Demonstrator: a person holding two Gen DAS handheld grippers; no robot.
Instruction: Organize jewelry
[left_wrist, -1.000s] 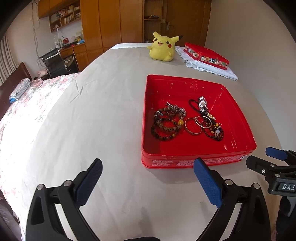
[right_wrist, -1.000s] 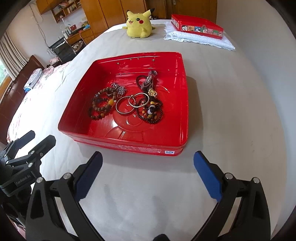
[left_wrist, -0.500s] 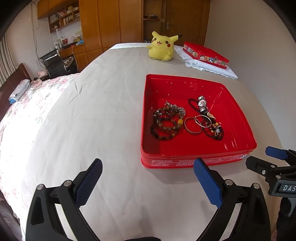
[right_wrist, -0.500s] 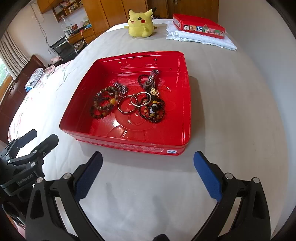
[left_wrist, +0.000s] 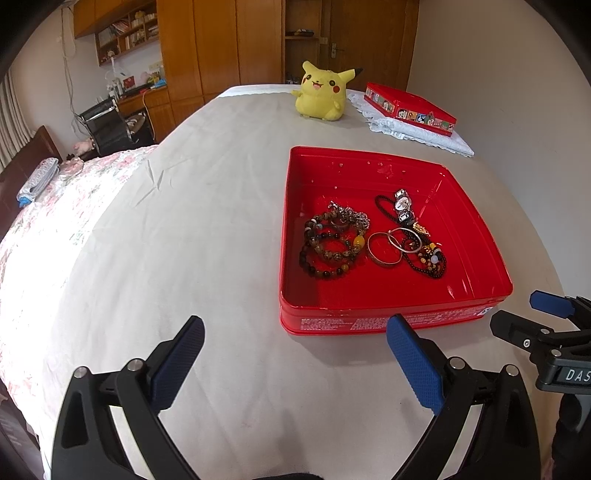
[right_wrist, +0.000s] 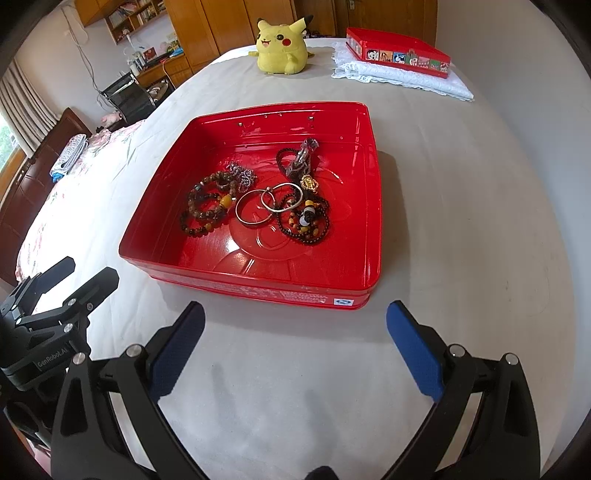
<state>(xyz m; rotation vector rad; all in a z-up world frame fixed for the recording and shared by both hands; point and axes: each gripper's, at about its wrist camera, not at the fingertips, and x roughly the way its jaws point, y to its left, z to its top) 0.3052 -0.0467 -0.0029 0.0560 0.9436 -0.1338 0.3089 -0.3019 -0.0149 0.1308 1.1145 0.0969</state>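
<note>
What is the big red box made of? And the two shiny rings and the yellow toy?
Red box: probably thin glossy metal or plastic; it mirrors light, with a pressed pattern in its floor.
Two rings: likely polished silvery metal, bright and thin.
Yellow toy: soft plush fabric, fuzzy and matte.

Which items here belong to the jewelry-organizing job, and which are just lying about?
Job items:
- red tray
- brown bead bracelets
- two metal bangles
- dark bead necklace
- wristwatch
- left gripper and right gripper, both open

Lying about:
- yellow plush toy
- second red box on a white folded cloth
</note>
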